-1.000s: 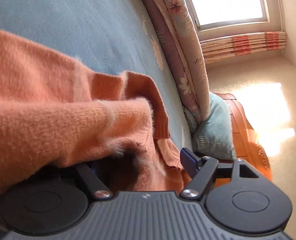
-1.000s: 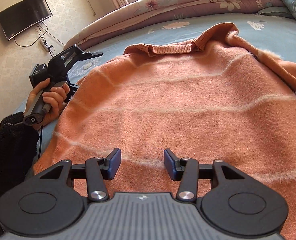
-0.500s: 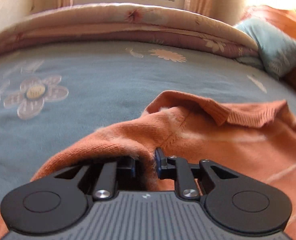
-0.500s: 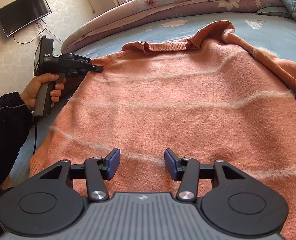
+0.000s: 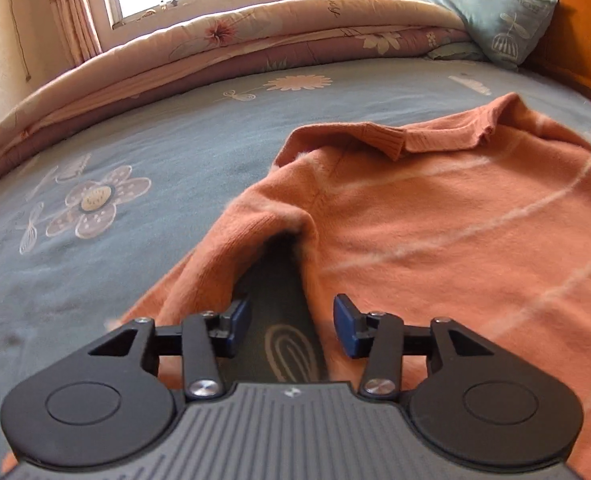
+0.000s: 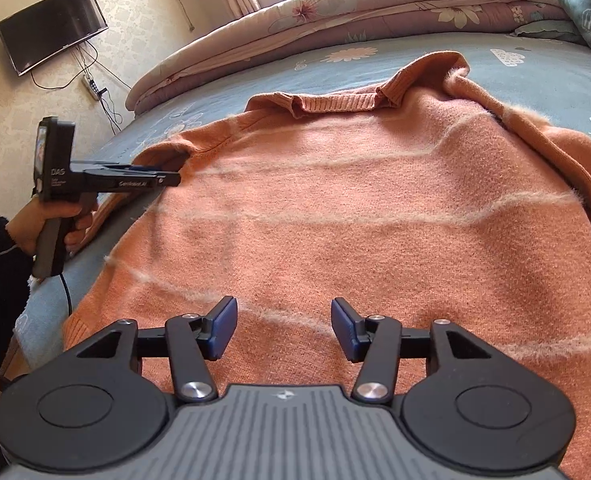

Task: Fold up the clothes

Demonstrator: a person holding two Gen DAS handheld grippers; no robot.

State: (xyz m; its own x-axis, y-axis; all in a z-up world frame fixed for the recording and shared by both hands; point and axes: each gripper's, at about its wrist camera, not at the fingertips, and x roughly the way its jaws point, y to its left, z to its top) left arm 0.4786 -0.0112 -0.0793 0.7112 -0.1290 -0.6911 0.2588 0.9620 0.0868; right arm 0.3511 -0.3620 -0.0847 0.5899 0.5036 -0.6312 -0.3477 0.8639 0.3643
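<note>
Left wrist view: left gripper (image 5: 292,330) jaws, just opened, spread and empty beside the sweater (image 5: 435,240) sleeve — we regrip its edge squarely.

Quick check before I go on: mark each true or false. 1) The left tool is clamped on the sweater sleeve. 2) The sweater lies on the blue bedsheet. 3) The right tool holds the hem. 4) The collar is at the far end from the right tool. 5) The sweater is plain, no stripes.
1) False. The left tool has just been opening; its pads are apart with only bedsheet between them, the sleeve beside it.
2) True: the orange sweater lies spread on it.
3) False. The right tool is open above the knit, gripping nothing.
4) True: the collar is at the far end.
5) False. Pale stripes cross it.
</note>
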